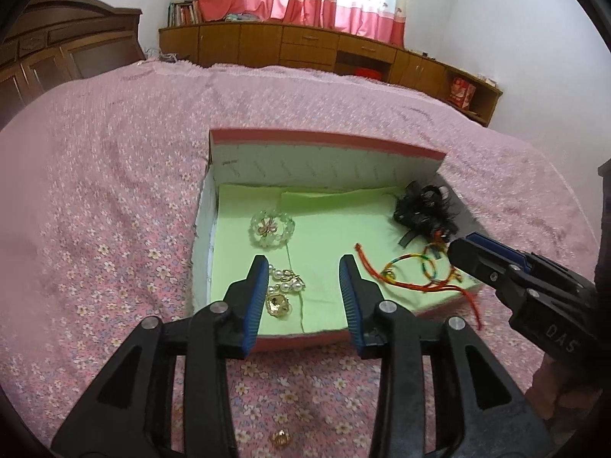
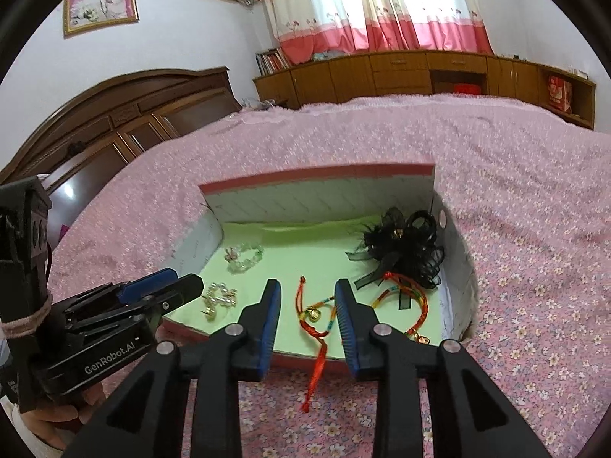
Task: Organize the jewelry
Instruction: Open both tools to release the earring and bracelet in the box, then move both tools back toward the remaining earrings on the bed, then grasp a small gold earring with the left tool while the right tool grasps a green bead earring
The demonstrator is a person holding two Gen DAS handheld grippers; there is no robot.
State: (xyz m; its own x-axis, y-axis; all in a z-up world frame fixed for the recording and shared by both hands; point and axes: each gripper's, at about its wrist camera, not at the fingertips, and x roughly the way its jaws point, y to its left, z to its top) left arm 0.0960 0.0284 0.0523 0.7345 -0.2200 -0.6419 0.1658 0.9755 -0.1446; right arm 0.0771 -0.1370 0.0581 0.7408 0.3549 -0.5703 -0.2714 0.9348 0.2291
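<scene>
While hidden rightward, left view shows charm [image 1: 279, 437].

Box [image 1: 305, 145] ahead of left gripper [image 1: 303, 267] showing matt cardboard walls, green paper lining. Pearl earrings [image 1: 284, 280] by its left finger gleaming glossy, gold metal. Black bow [image 2: 404, 248] beyond right gripper [image 2: 307, 292] looking sheer cloth. Bedspread [image 1: 114, 191] looking rough woven cloth. Gripper pads [image 1: 254, 297] showing ribbed blue rubber.

home bedroom: bed [image 2: 382, 145], carved headboard [image 2: 114, 114], curtains [image 2: 382, 7]

Bare green lining [image 1: 324, 252] between pearl cluster [image 1: 284, 282] and red cord [image 1: 385, 282].
</scene>
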